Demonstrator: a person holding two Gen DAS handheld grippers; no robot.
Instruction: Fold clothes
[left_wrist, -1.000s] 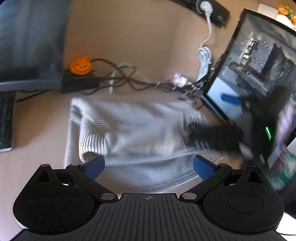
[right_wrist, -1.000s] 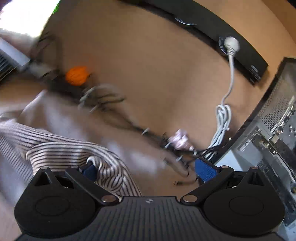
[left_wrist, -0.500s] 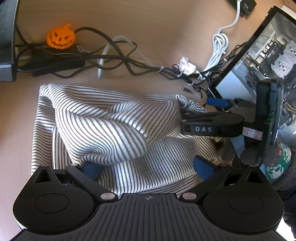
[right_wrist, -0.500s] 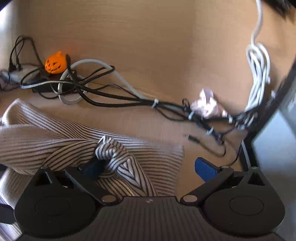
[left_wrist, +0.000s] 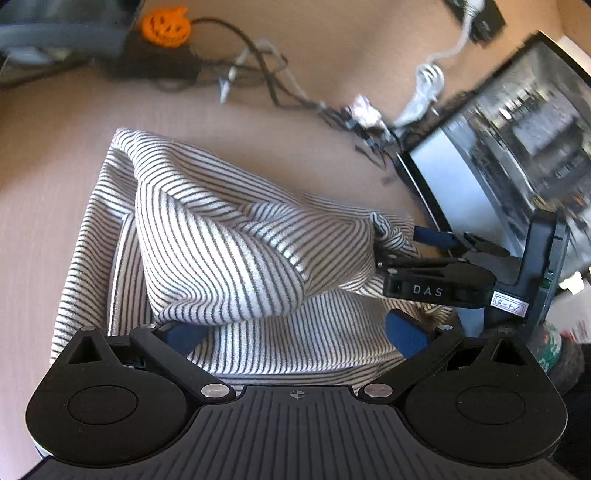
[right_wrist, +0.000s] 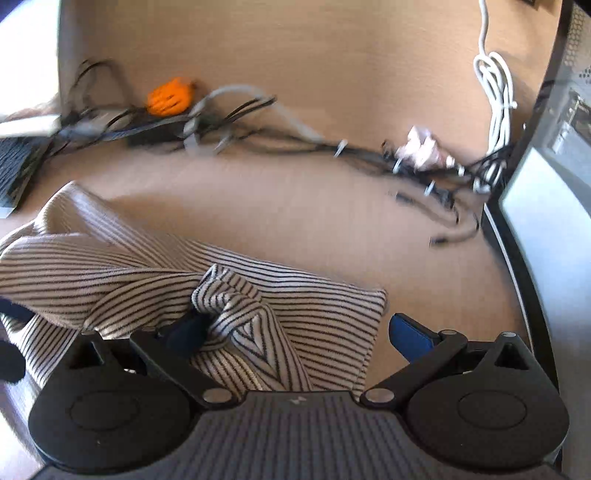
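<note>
A white garment with thin black stripes (left_wrist: 229, 251) lies bunched on the wooden table (left_wrist: 44, 155). A raised fold of it spans from one gripper to the other. My left gripper (left_wrist: 295, 334) is open, and the fold's near end drapes over its left finger. My right gripper (right_wrist: 299, 332) is also open, with a twisted corner of the garment (right_wrist: 110, 280) hooked over its left finger. The left wrist view shows the right gripper (left_wrist: 406, 247) at the fold's right end, one finger buried in the cloth.
An orange pumpkin figure (left_wrist: 166, 26) and a tangle of cables (left_wrist: 266, 70) lie behind the garment. An open computer case (left_wrist: 517, 147) stands close on the right. A keyboard (right_wrist: 14, 162) sits at far left, with crumpled paper (right_wrist: 421, 147) and a coiled white cable (right_wrist: 496, 92) near the case.
A second ago the garment lay flatter and the right gripper was swinging in. Now a fold is raised between the two grippers, and both have shifted slightly since half a second ago.
</note>
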